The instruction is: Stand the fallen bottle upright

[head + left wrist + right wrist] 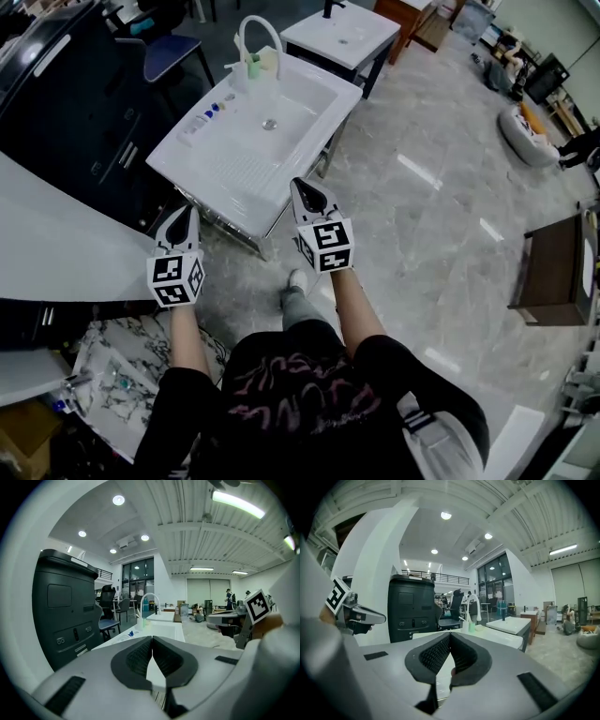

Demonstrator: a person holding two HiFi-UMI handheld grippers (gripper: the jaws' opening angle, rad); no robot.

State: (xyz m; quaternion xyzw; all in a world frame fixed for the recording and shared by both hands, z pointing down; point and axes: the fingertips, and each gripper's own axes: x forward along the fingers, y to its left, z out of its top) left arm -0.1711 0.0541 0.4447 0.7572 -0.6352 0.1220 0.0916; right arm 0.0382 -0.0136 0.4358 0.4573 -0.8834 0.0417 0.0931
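— How did the tools stand?
— The left gripper (187, 212) had its jaws pressed together with nothing between them. The right gripper (300, 187) was the same, closed and empty.
— And where were they?
— Both hung at the near edge of the sink (281, 103), side by side and pointing across it.
— The bottle?
— Small blue-capped bottles (211, 111) sat on the sink's left ledge, near the faucet (258, 28) and a green cup (253, 67). They were too small to tell which one lay down. Both grippers were well apart from them.
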